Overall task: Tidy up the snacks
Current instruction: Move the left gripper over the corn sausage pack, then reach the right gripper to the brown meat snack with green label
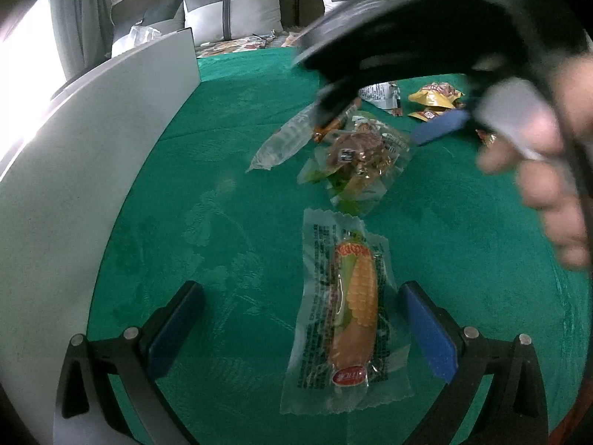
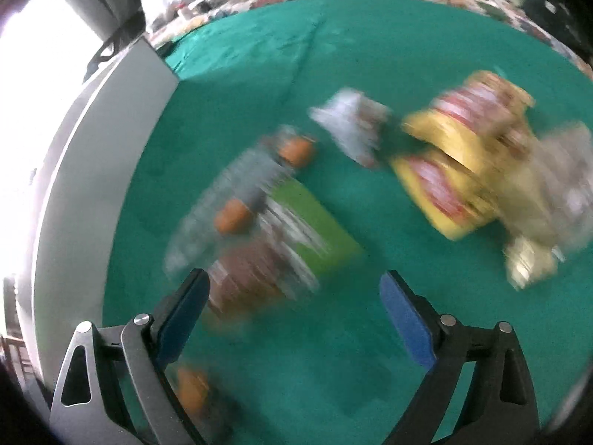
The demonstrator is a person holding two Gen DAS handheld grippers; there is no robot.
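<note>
In the left wrist view my left gripper (image 1: 302,326) is open and empty, low over the green cloth, with a corn-print sausage packet (image 1: 350,313) lying between its fingers. Beyond it lie a clear packet with a brown snack (image 1: 361,155), a clear wrapper (image 1: 283,142) and yellow packets (image 1: 435,98). The right gripper's dark body and the hand holding it (image 1: 426,29) pass overhead at the upper right. In the blurred right wrist view my right gripper (image 2: 292,319) is open and empty above a green and brown packet (image 2: 274,244). Yellow packets (image 2: 463,163) lie to the right.
A white panel (image 1: 92,155) stands along the left edge of the green cloth (image 1: 222,111); it also shows in the right wrist view (image 2: 92,170). A bed with grey pillows (image 1: 231,11) lies behind. A white wrapper (image 2: 352,126) lies mid-table.
</note>
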